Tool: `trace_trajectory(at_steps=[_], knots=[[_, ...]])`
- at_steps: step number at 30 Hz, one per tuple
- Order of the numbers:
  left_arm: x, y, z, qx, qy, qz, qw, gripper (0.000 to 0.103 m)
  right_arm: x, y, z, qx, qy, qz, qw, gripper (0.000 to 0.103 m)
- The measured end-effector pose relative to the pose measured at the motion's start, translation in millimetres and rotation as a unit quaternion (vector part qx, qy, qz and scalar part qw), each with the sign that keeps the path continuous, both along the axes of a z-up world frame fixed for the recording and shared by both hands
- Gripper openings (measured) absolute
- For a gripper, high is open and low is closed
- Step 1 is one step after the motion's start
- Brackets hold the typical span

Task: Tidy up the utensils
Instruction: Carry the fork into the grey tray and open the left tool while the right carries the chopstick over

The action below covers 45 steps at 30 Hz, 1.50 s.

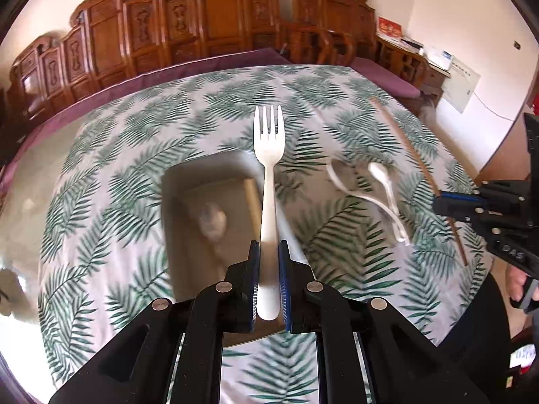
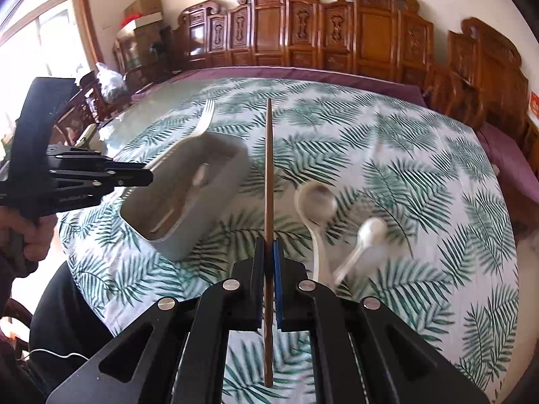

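Landmark: the grey rectangular bin (image 1: 175,208) (image 2: 219,158), standing on the leaf-print tablecloth (image 1: 111,175) (image 2: 404,155); every place below is told from it.

Left gripper (image 1: 268,252) (image 2: 148,176): held above the bin's near end, its two blue-padded fingers clamped on the handle of the white fork.

White fork (image 1: 269,155) (image 2: 202,121): in the air over the bin's right side, handle between the left fingers, tines pointing away toward the far side of the table.

Right gripper (image 2: 268,256) (image 1: 438,202): to the right of the bin, off the cloth, fingers pressed together on a brown chopstick.

Brown chopstick (image 2: 268,175) (image 1: 411,148): gripped around its middle, running straight out ahead of the right fingers and back beneath them; it hangs to the right of the bin, apart from it.

Inside the bin: a pale spoon (image 1: 212,222) (image 2: 200,175) lies along the floor, and a light wooden stick (image 1: 252,202) lies beside it near the right wall; both are blurred.

Two white spoons (image 1: 384,181) (image 2: 316,202): lying on the cloth to the right of the bin, between it and the chopstick in the left view, their handles crossing or touching at the near ends.

Behind the bin: carved wooden chairs (image 1: 215,23) (image 2: 370,33) line the far wall.
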State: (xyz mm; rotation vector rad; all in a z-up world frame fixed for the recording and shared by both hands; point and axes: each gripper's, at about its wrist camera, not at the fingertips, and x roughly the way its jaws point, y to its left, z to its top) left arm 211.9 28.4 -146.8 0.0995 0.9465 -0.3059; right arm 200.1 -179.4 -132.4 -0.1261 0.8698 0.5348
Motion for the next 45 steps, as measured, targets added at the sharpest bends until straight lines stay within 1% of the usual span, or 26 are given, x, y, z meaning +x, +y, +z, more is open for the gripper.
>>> trace_trajectory(at_steps=[2,7,13,19,20,24,25,27,29,32,36,39,40,41,42,45], knots=[[2.0,10.3,-7.0,-0.002,0.004,0.01,0.9999,0.01,0.0,12.0,1.1,0.001,-0.001,0.004,1.0,0.006],[11.3,29.2,-34.4,-0.007,0.031,0.033,0.9989,0.01,0.9,36.0,0.8,0.004,0.004,0.011,1.0,0.006],[21.0,46.1,-51.8,-0.018,0.057,0.058,0.9965,0.01,2.5,56.1,0.7,0.002,0.008,0.021,1.0,0.006],[20.2,42.8,-50.3,-0.017,0.056,0.059,0.9965,0.01,-3.0,68.7,1.3,-0.01,0.009,0.029,0.999,0.006],[20.6,42.3,-49.2,-0.015,0.054,0.058,0.9967,0.013,-4.4,69.8,1.1,-0.011,0.009,0.029,0.999,0.006],[18.0,43.6,-38.8,-0.017,0.045,0.058,0.9972,0.016,-4.4,73.1,1.4,-0.012,0.012,0.029,0.999,0.006],[17.2,45.4,-33.7,-0.018,0.04,0.059,0.9973,0.017,-3.6,73.3,1.5,-0.011,0.013,0.028,0.999,0.006],[15.9,50.1,-21.5,-0.022,0.027,0.064,0.9973,0.028,-1.0,75.3,2.4,-0.004,0.016,0.025,1.0,0.006],[14.4,55.8,-9.2,-0.025,0.012,0.07,0.9972,0.032,3.5,79.6,3.9,0.005,0.018,0.022,1.0,0.006],[14.9,64.6,8.2,-0.034,-0.007,0.077,0.9964,0.043,11.4,89.7,4.5,0.014,0.019,0.021,0.999,0.006],[15.3,74.0,24.1,-0.035,-0.028,0.087,0.9952,0.054,23.8,107.4,4.1,0.025,0.022,0.021,0.999,0.006],[14.9,80.6,32.6,-0.037,-0.037,0.095,0.9941,0.055,34.3,117.6,4.2,0.032,0.024,0.019,0.999,0.006],[15.0,83.5,34.7,-0.04,-0.039,0.099,0.9935,0.057,39.6,122.5,4.4,0.036,0.024,0.018,0.999,0.006],[14.3,85.9,37.0,-0.043,-0.042,0.102,0.993,0.067,43.6,125.1,4.4,0.039,0.024,0.017,0.999,0.006],[13.8,89.0,40.2,-0.045,-0.048,0.106,0.9922,0.074,47.2,128.1,4.5,0.042,0.023,0.015,0.999,0.006],[14.2,95.3,46.5,-0.046,-0.058,0.114,0.9907,0.08,60.0,134.9,2.8,0.06,0.027,0.004,0.998,0.006]])
